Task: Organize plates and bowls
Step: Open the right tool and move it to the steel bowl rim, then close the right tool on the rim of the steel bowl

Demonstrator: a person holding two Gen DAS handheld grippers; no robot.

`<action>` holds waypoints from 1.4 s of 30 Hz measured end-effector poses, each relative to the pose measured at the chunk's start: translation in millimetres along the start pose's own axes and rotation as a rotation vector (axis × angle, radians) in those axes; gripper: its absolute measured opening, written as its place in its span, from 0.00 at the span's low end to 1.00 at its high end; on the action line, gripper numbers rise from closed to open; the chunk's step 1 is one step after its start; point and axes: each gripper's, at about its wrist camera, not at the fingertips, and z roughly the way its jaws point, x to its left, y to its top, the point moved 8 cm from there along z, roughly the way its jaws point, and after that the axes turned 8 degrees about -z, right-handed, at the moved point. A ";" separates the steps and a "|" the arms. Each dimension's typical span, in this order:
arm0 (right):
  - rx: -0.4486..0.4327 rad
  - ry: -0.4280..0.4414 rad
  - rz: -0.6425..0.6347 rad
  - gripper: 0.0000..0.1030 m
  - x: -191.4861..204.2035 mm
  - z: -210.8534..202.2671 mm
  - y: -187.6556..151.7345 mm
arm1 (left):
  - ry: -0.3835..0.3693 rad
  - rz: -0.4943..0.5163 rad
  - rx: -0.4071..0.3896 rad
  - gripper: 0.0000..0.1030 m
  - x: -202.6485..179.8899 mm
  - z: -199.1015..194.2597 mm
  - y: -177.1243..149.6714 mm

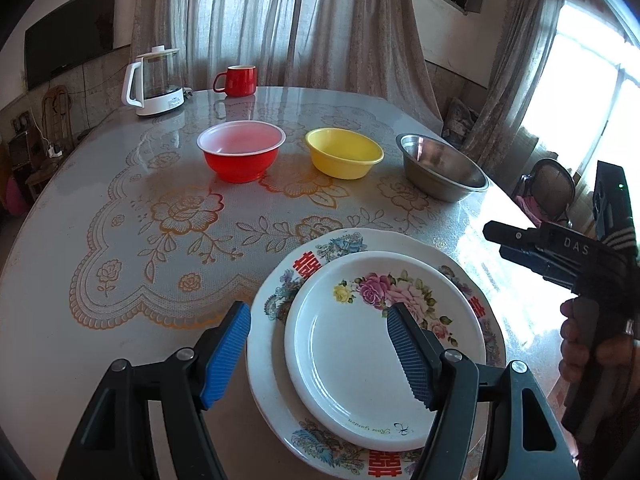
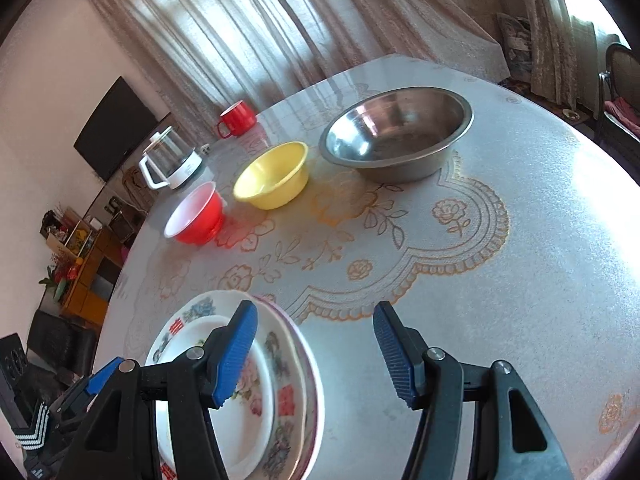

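A small white rose-pattern plate [image 1: 344, 364] lies stacked on a larger plate [image 1: 266, 360] with red characters at the table's near edge. My left gripper [image 1: 318, 354] hovers open over this stack. Its right finger is above the small plate and its left finger is just outside the stack's left rim. My right gripper [image 2: 316, 354] is open over bare table to the right of the plates [image 2: 286, 360] and holds nothing. A hand holds it at the right edge of the left wrist view. A red bowl [image 1: 241, 156], a yellow bowl [image 1: 344, 158] and a steel bowl [image 1: 440, 168] stand in a row farther back.
A glass kettle [image 1: 154, 84] and a red mug [image 1: 236, 80] stand at the table's far left. The round table [image 2: 520, 280] has a lace-pattern cover. A chair [image 1: 554, 188] stands beyond its right edge, and curtains hang behind.
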 end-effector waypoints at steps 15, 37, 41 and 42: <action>-0.047 -0.151 0.144 0.59 -90.8 37.8 81.1 | -0.044 -0.021 0.070 0.69 -13.5 24.9 16.2; 0.187 -0.181 -0.013 0.40 -117.1 96.3 104.5 | -0.117 -0.026 0.149 0.72 -35.2 55.9 39.4; 0.226 -0.133 -0.033 0.40 -110.4 89.2 90.4 | -0.122 -0.001 0.149 0.73 -43.0 58.6 41.6; 0.234 -0.125 -0.041 0.40 -107.4 87.5 86.7 | -0.125 -0.001 0.149 0.73 -44.8 59.7 42.8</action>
